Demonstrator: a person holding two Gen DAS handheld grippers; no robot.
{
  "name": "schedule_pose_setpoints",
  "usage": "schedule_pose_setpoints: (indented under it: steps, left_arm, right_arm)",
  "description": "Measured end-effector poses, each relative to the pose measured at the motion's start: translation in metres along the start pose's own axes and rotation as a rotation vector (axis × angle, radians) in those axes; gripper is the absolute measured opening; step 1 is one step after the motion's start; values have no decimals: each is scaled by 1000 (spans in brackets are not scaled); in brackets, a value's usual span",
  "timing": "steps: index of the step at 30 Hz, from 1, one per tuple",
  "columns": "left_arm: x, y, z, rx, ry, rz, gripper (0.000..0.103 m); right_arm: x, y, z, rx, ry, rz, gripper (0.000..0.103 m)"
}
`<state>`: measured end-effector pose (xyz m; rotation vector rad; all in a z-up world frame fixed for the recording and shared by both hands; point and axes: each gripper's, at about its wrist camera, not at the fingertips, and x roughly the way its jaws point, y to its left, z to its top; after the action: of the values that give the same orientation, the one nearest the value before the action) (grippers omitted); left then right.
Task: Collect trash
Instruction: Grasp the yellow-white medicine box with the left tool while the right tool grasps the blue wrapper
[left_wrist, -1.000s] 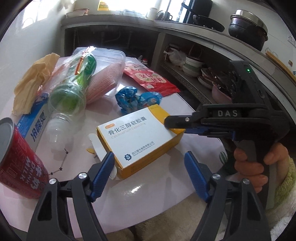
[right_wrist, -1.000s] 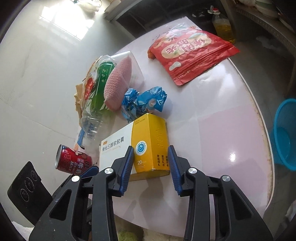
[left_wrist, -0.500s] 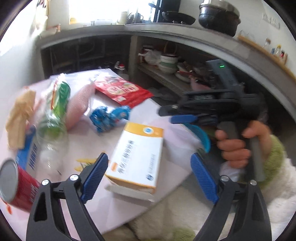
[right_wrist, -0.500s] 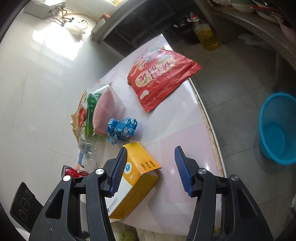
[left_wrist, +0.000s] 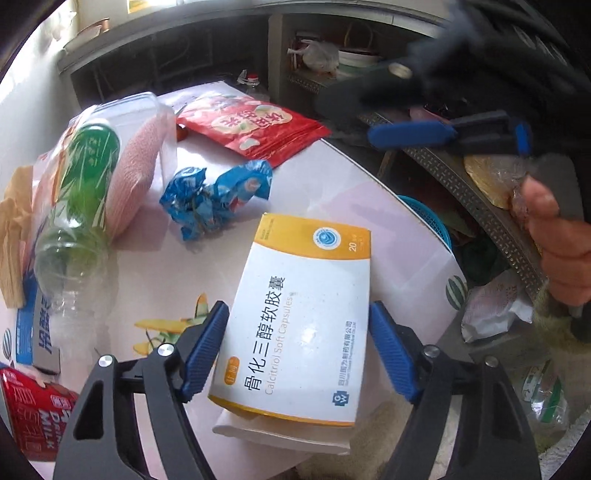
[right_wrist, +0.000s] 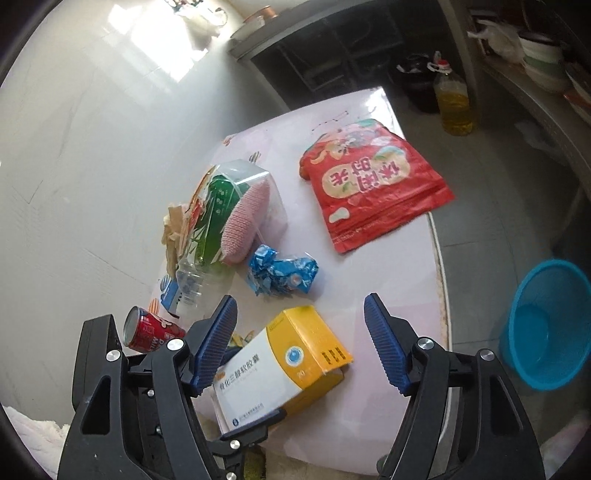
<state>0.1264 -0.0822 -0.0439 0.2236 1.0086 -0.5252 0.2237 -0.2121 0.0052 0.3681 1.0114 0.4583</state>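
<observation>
We have barely begun: our left gripper (left_wrist: 295, 347) closes around the calcitriol capsule box (left_wrist: 299, 317) at the table's near edge, our right gripper (right_wrist: 299, 347) has just released it, and the blue basket (right_wrist: 546, 325) on the right floor looks empty.

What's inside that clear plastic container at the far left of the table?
The clear plastic container holds a pink ribbed foam pad against its wall. Whatever lies beneath the pad is hidden.
</observation>
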Motion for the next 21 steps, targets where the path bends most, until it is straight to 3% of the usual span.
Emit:
schedule_pose_setpoints:
  steps: [7, 10, 13, 16, 21]
  left_arm:
    - [-13, 12, -20, -88, 27, 20, 75]
    - [-18, 16, -25, -115, 31, 21, 75]
    - [-21, 18, -29, -136, 29, 19, 75]
    - [-23, 18, -31, -152, 25, 21, 75]
    - [-25, 20, -31, -174, 24, 17, 74]
  right_arm:
    - [51, 39, 21, -221, 74, -28, 68]
    - [81, 46, 25, -304, 123, -82, 67]
    - [104, 50, 24, -367, 175, -124, 61]
    - [118, 47, 20, -389, 229, -143, 47]
    - [105, 39, 13, -338, 219, -118, 28]
